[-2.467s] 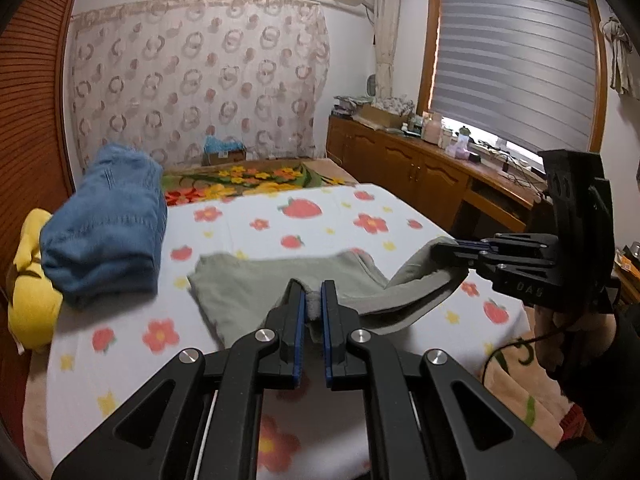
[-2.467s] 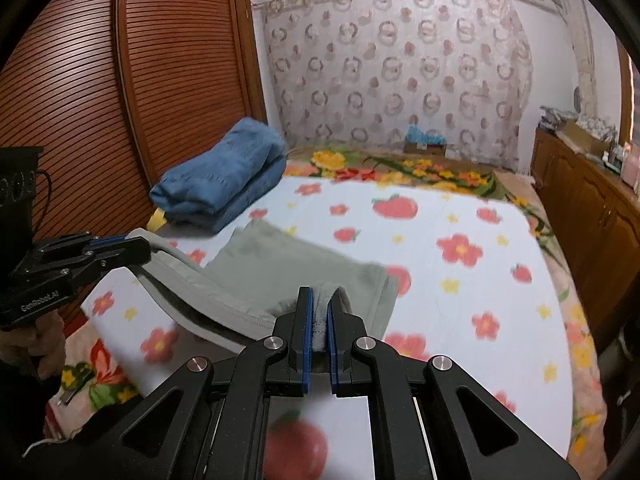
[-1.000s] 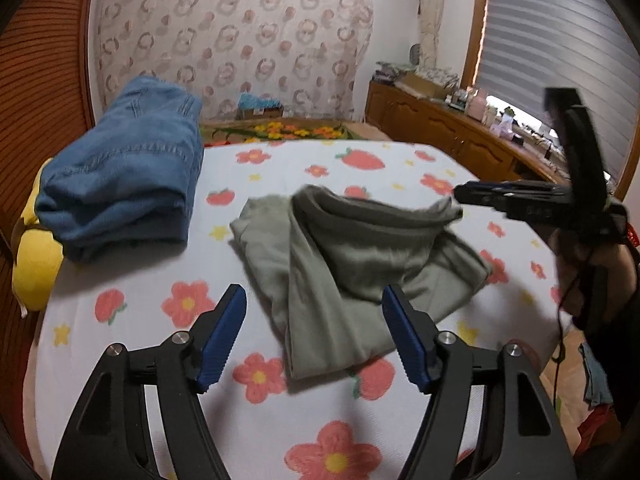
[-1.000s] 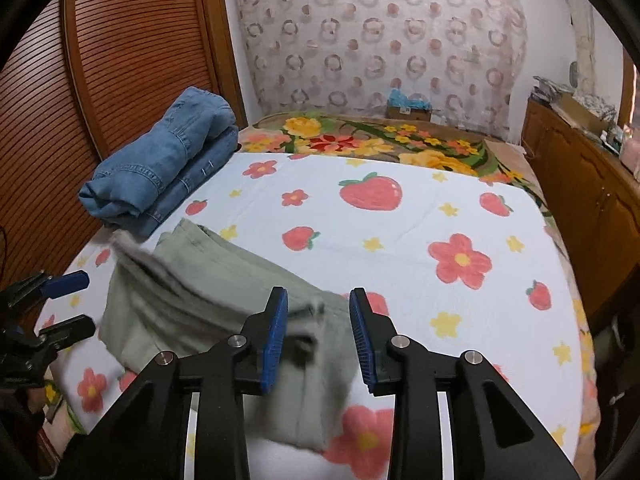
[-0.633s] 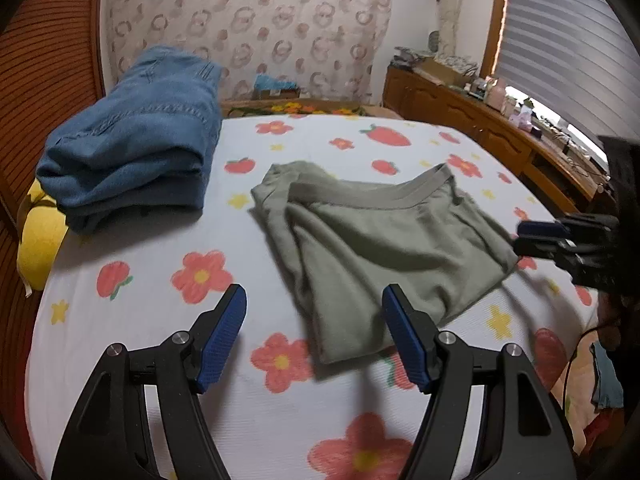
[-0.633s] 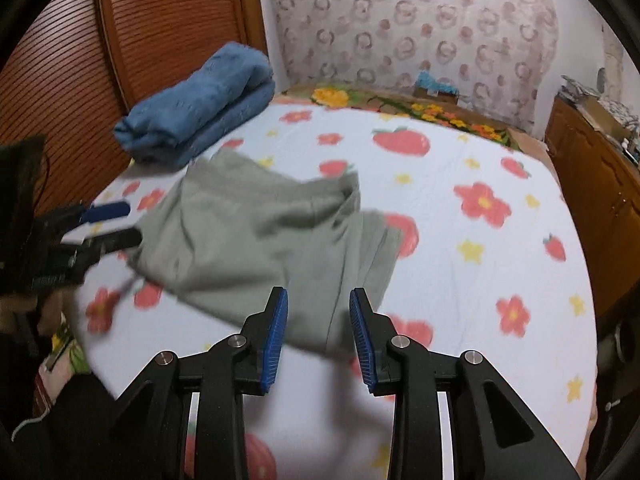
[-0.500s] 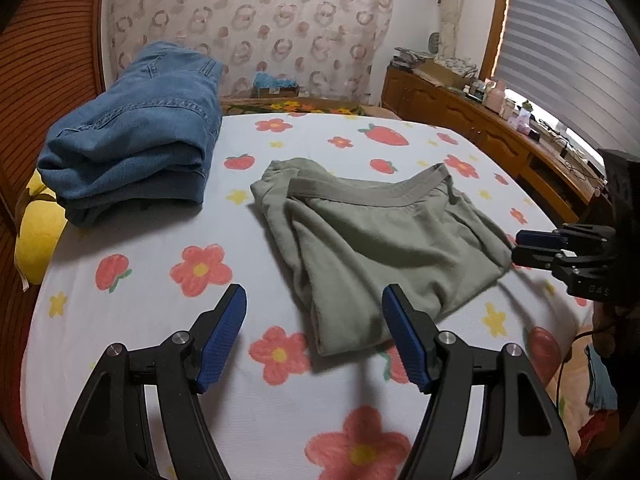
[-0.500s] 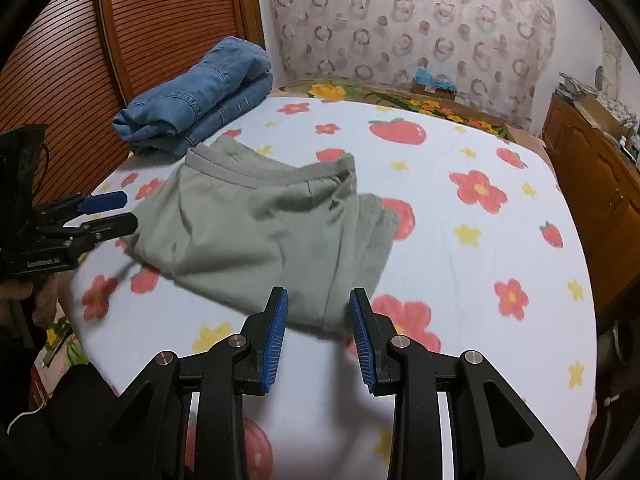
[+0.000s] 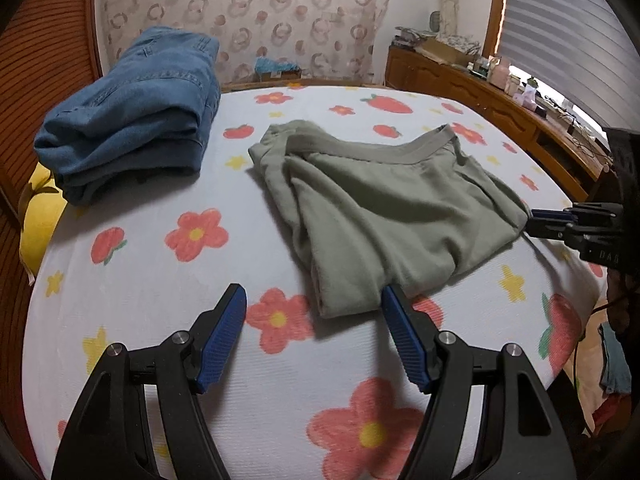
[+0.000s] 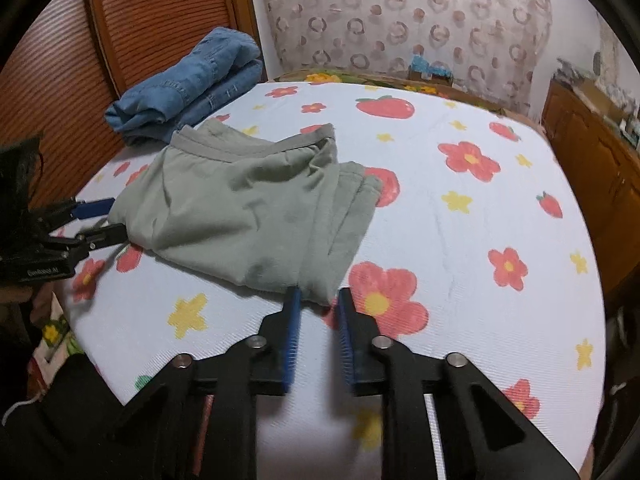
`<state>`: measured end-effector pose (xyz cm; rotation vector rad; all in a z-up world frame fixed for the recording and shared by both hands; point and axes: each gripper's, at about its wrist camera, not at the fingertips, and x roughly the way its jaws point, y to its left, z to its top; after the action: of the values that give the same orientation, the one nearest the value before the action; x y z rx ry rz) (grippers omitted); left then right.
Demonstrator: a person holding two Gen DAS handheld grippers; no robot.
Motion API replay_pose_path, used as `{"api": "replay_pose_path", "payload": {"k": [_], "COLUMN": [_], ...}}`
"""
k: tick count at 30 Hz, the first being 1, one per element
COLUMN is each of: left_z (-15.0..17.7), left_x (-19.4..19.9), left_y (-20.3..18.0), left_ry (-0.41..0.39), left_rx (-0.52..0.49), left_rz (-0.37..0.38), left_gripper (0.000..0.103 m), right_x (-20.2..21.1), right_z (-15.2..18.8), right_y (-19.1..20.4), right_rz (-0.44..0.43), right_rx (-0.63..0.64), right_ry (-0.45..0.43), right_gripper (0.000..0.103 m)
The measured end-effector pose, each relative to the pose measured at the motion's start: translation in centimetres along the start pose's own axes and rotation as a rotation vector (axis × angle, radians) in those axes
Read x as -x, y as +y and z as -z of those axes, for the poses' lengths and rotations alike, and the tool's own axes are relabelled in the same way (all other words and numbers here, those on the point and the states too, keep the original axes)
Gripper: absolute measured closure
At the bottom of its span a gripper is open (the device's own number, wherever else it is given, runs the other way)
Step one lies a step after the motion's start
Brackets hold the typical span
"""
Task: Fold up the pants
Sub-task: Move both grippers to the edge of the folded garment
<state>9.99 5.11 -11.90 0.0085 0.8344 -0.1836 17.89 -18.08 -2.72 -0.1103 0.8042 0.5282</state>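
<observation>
The grey-green pants lie folded on the flowered bed sheet, waistband on the far side; they also show in the right wrist view. My left gripper is open and empty, its right pad beside the near corner of the pants. It also shows at the left of the right wrist view. My right gripper is open and empty, its tips at the near folded corner. In the left wrist view the right gripper sits at the pants' right corner.
Folded blue jeans lie at the bed's far left, also seen in the right wrist view. A yellow item sits under them at the edge. A wooden cabinet runs along the right. Slatted wooden doors stand left.
Both grippers held the pants shut, then opened and let them drop folded on the sheet. Since then both have pulled back toward the near corners of the pants.
</observation>
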Motion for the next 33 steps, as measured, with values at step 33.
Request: {"api": "replay_pose_path", "payload": {"k": [33], "left_z": [0.1], "left_x": [0.0], "left_y": [-0.1], "left_ry": [0.001], "left_rx": [-0.040], "left_rz": [-0.022], "left_gripper": [0.032], "right_x": [2.2], "right_z": [-0.7], "right_y": [-0.2], "right_rz": [0.058], "right_rx": [0.012], "right_ry": [-0.067], "right_gripper": [0.093]}}
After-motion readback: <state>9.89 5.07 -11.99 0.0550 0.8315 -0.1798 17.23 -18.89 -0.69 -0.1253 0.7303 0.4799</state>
